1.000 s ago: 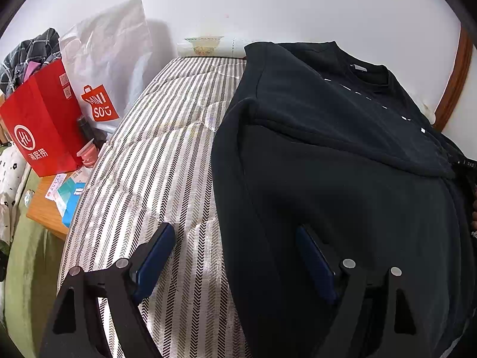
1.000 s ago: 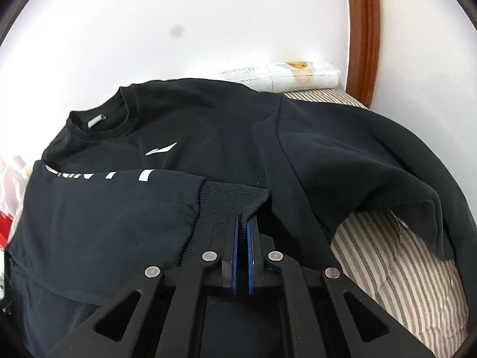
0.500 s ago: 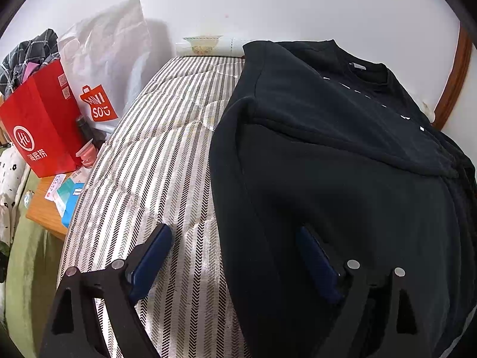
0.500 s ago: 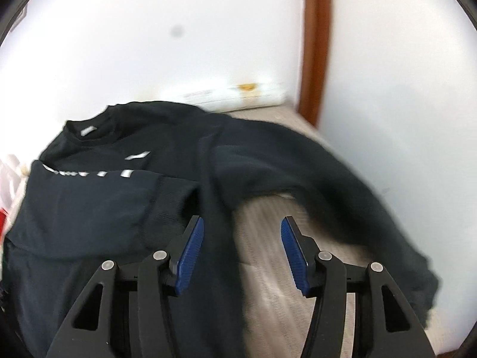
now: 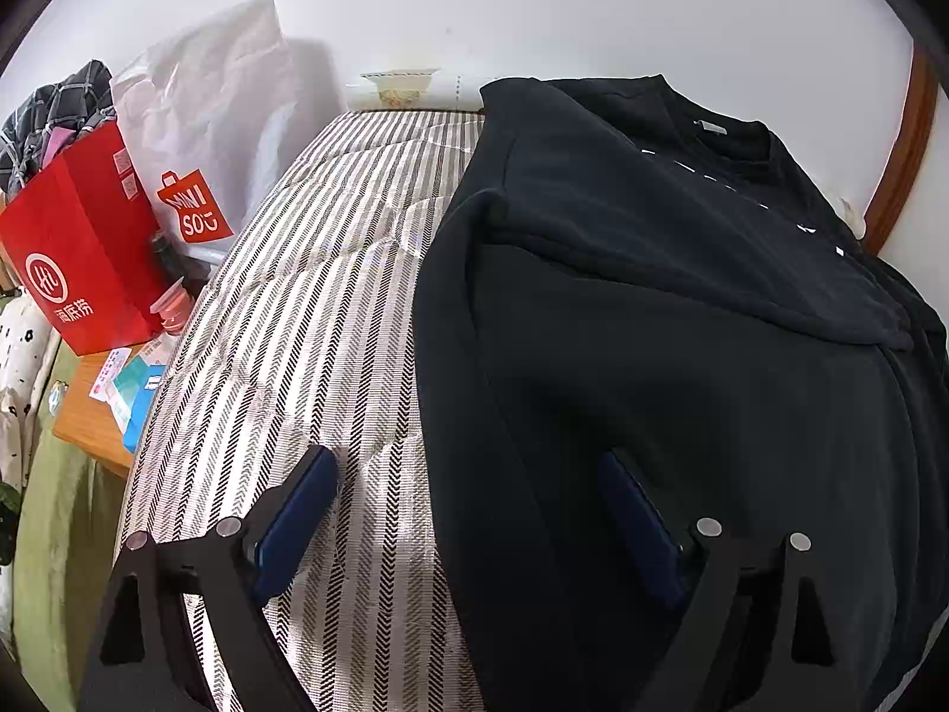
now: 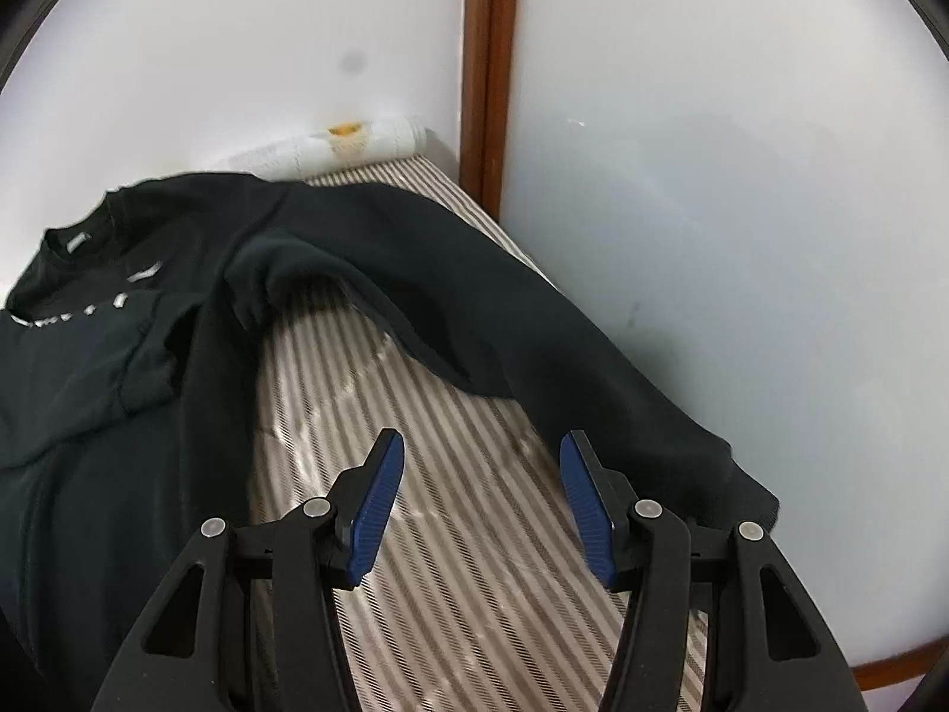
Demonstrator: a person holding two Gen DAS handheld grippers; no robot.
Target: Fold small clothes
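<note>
A black sweatshirt (image 5: 682,356) with white chest lettering lies spread on the striped bed (image 5: 308,356), one sleeve folded across its chest. My left gripper (image 5: 468,510) is open and empty, low over the sweatshirt's left hem edge, one finger over the bedding and one over the cloth. In the right wrist view the sweatshirt (image 6: 118,368) lies at left and its other sleeve (image 6: 534,344) stretches out along the wall to a cuff at right. My right gripper (image 6: 483,498) is open and empty above the bare striped bed (image 6: 451,563), just left of that cuff.
A red paper bag (image 5: 83,249), a white Miniso bag (image 5: 201,142) and a small wooden table (image 5: 95,421) with packets stand left of the bed. A rolled cloth (image 5: 409,89) lies at the bed's far end. The wall (image 6: 712,207) with brown wooden trim (image 6: 486,71) bounds the right side.
My right gripper opened, letting go of the ribbed cuff laid on the chest, and swung right toward the other sleeve. My left gripper has barely moved.
</note>
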